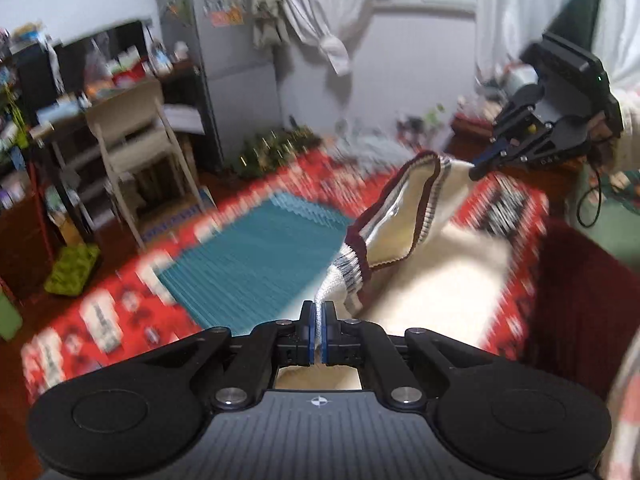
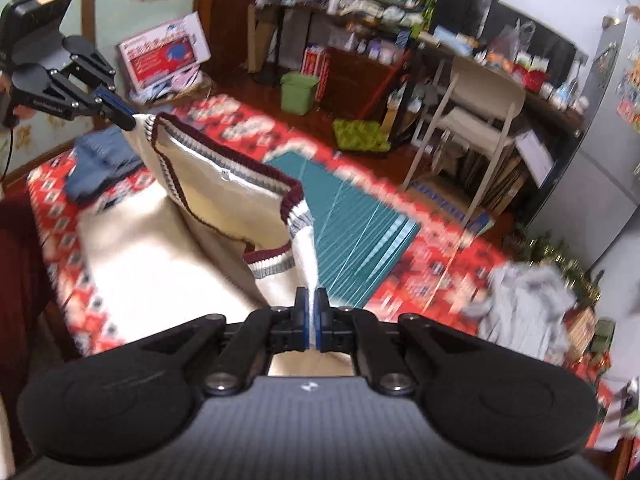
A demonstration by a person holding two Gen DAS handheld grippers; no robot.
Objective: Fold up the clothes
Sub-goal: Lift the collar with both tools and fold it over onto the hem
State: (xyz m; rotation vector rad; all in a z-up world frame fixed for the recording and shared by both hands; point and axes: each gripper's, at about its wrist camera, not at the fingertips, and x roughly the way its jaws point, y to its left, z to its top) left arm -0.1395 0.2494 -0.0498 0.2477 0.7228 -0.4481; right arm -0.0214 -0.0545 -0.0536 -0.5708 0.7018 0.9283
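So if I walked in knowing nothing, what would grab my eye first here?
Probably the cream sweater with its maroon-and-grey ribbed collar, held up in the middle between two black tools. The left hand-held gripper and the right hand-held gripper each pinch one shoulder of it. Below lies a bright red patterned cloth with a teal mat on it.

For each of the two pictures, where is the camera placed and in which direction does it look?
Left wrist view: sits on the left gripper, looking along its fingers, shut on the cream sweater, toward a fridge and window; the right gripper shows far right.
Right wrist view: sits on the right gripper, also shut on the sweater, facing cluttered shelves; the left gripper shows upper left.
Shared: sweater, teal mat, red patterned cloth, white chair.
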